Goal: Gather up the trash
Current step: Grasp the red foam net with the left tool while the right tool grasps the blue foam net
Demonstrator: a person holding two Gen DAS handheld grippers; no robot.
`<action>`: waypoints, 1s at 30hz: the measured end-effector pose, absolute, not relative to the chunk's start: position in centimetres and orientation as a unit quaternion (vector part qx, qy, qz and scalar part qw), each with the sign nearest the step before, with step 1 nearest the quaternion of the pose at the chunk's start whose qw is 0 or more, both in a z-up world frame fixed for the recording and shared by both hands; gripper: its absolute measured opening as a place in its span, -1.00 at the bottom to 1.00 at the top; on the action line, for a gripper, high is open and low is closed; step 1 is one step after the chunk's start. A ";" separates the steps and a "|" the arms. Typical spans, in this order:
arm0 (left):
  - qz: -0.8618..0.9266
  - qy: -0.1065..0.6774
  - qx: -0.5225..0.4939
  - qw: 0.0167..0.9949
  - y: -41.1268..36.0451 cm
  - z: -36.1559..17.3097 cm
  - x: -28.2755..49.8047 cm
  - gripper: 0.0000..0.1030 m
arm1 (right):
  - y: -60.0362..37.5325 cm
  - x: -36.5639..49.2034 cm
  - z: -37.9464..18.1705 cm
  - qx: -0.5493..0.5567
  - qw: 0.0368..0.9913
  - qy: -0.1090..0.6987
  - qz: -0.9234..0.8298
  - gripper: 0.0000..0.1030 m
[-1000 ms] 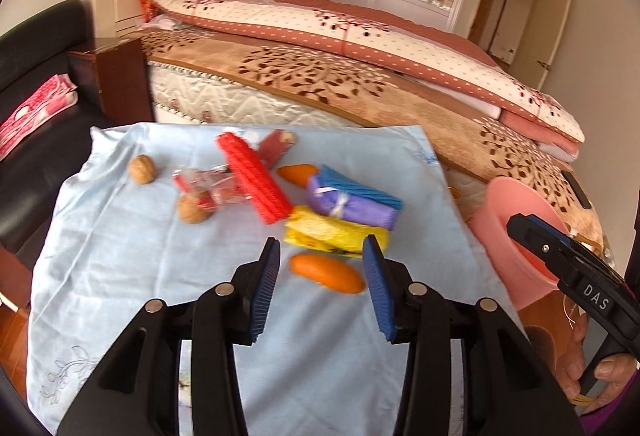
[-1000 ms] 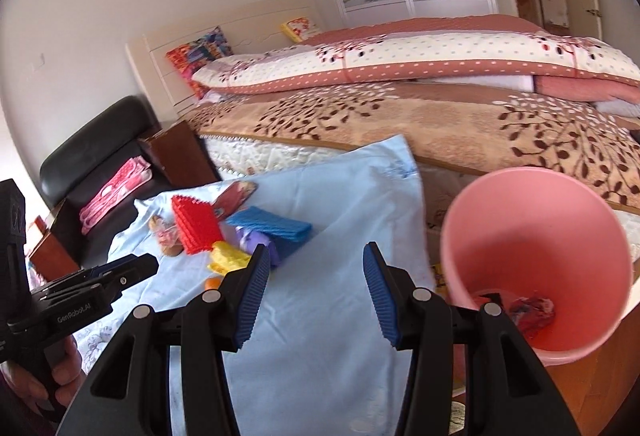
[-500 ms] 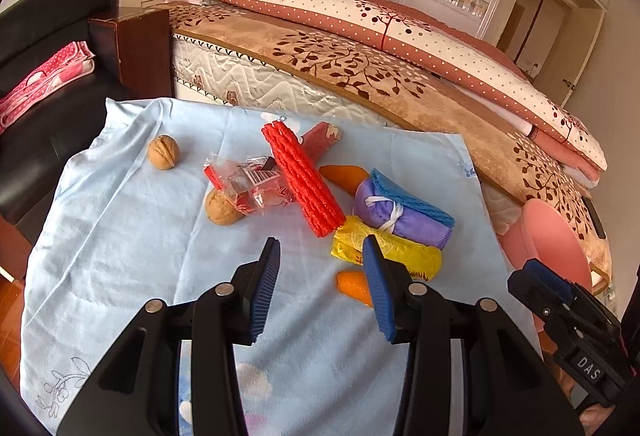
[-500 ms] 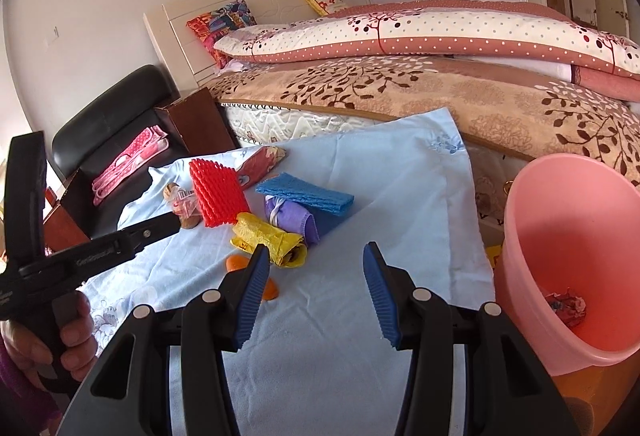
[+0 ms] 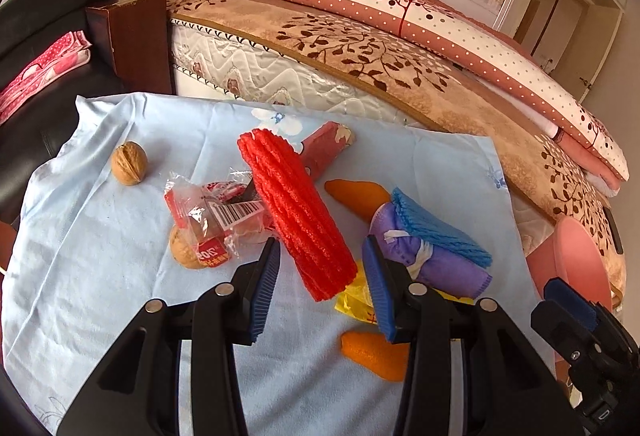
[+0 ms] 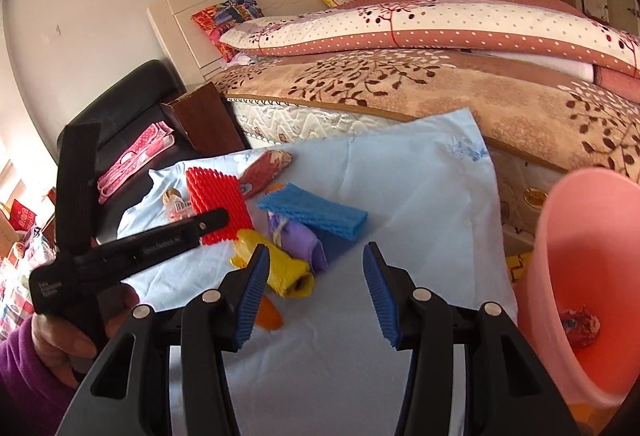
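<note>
Trash lies on a light blue cloth (image 5: 100,276): a red foam net (image 5: 296,211), a clear and red wrapper (image 5: 212,211), a blue foam net (image 5: 436,228) on a purple bag (image 5: 432,264), a yellow wrapper (image 5: 352,300), orange peels (image 5: 372,356) and two walnuts (image 5: 129,163). My left gripper (image 5: 322,288) is open, its fingers on either side of the red net's near end. My right gripper (image 6: 316,294) is open and empty above the cloth, next to the pink bin (image 6: 592,276), which holds a crumpled wrapper (image 6: 580,324).
A bed (image 5: 360,35) with patterned covers runs behind the cloth. A black sofa (image 5: 48,35) with a pink cloth and a brown wooden cabinet (image 5: 136,35) stand at the left. A red packet (image 5: 324,151) lies beyond the red net.
My left gripper has moved forward and left, from above the orange peel to the near end of the red net. My right gripper has swung left, away from the bin's opening.
</note>
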State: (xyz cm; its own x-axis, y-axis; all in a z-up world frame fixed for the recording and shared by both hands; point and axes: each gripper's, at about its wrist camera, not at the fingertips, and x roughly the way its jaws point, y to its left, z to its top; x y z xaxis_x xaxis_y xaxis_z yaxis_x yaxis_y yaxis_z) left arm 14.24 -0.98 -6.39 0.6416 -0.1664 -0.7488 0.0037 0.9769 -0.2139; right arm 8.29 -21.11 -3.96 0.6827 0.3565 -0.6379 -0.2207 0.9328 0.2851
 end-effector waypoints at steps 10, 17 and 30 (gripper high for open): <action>-0.057 0.429 -0.114 0.894 -0.2 -7.5 14.7 -0.66 | -16.9 13.5 -4.3 0.014 0.901 0.384 0.200 0.04; -0.073 0.412 -0.115 0.901 0.4 -6.8 13.3 -0.72 | -14.8 16.4 -6.2 -0.030 0.884 0.415 0.213 0.04; -0.101 0.384 -0.107 0.912 -0.3 -4.3 10.2 -0.72 | -17.0 14.3 -5.0 0.031 0.888 0.411 0.203 -0.87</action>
State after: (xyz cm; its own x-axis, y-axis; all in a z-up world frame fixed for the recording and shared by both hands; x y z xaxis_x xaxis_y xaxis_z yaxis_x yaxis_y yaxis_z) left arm 10.17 -0.28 -4.27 0.6852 -0.2666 -0.6778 0.1025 0.9566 -0.2727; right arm 14.32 -16.98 -5.04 0.5799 0.3857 -0.7176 -0.3350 0.9158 0.2215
